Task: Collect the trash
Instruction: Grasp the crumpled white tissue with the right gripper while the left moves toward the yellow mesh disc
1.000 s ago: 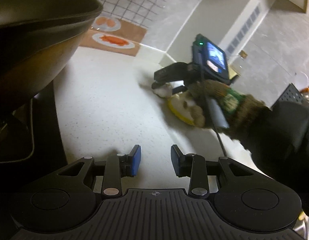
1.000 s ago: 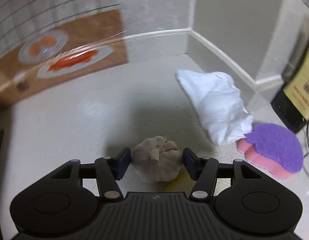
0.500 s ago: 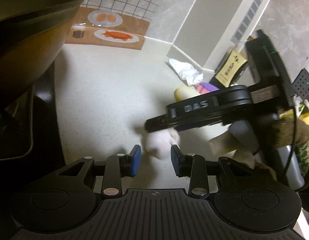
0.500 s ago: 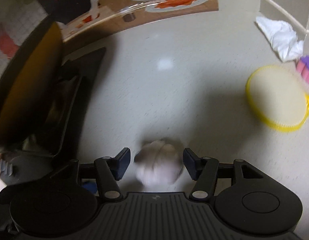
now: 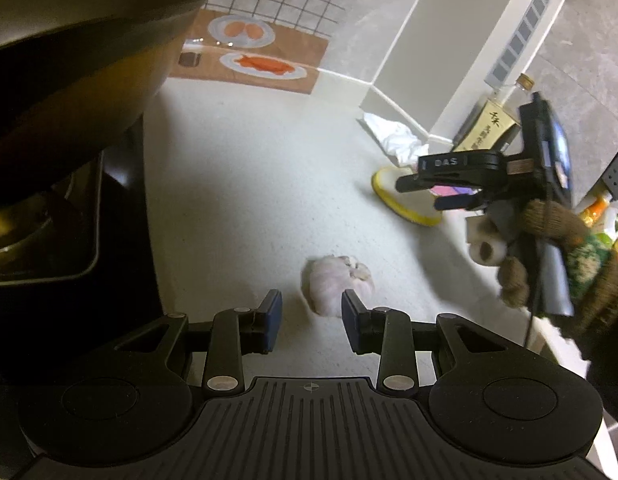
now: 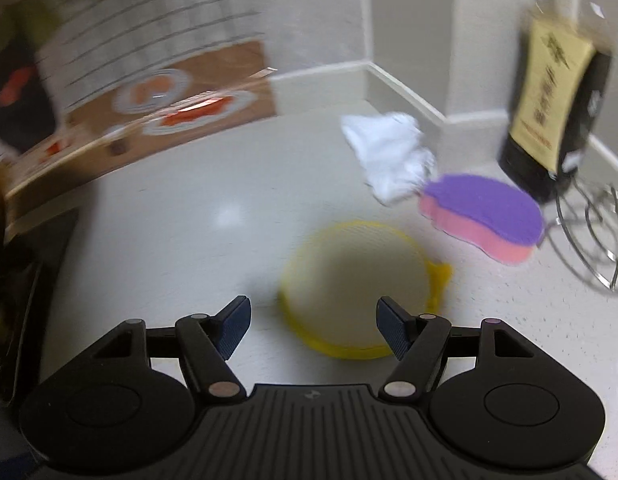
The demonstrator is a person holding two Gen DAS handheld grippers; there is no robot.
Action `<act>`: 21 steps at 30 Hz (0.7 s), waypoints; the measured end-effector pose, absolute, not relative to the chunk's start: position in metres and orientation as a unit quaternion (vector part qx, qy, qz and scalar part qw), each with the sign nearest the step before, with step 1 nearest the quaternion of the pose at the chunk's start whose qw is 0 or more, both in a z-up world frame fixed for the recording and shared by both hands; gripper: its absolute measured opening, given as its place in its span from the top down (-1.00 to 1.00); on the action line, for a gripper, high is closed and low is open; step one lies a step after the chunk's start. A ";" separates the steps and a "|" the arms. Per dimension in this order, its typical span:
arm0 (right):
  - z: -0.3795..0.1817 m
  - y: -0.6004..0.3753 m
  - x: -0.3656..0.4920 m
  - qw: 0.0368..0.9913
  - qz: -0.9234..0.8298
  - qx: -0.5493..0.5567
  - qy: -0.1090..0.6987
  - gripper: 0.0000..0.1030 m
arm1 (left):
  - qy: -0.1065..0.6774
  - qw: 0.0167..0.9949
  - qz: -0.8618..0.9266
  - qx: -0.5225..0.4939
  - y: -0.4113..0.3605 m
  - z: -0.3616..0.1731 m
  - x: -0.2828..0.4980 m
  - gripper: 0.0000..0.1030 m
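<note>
Our left claw (image 5: 311,318) hangs parted and empty over the pale worktop (image 5: 237,184), with the garlic bulb (image 5: 337,285) lying just ahead of its right fingertip. Our right claw (image 6: 311,322) is spread wide with nothing in it, above the yellow-rimmed round lid (image 6: 359,288). Beyond it the crumpled white tissue (image 6: 391,156) lies against the purple-and-pink sponge (image 6: 483,216), near the dark sauce bottle (image 6: 557,92).

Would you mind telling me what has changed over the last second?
The right gripper carried the garlic bulb away from the corner, let it go in front of the left gripper and drew back, open. The crumpled tissue, sponge and yellow lid stayed put.
</note>
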State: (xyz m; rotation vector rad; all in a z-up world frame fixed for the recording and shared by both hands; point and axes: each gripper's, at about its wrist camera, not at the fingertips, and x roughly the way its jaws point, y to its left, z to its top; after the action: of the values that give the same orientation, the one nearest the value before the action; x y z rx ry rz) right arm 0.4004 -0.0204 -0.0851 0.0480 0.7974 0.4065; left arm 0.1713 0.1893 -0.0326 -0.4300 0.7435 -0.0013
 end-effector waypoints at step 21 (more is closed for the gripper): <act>-0.065 -0.037 0.508 0.938 0.109 0.039 0.326 -0.46 | 0.373 0.899 -0.037 -0.225 0.191 -0.027 0.176 0.29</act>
State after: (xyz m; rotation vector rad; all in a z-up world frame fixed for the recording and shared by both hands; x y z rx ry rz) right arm 0.5082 -0.0366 -0.0648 0.0788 0.6648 0.2224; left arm 0.1762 0.1908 -0.0270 -0.4650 0.7723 -0.0765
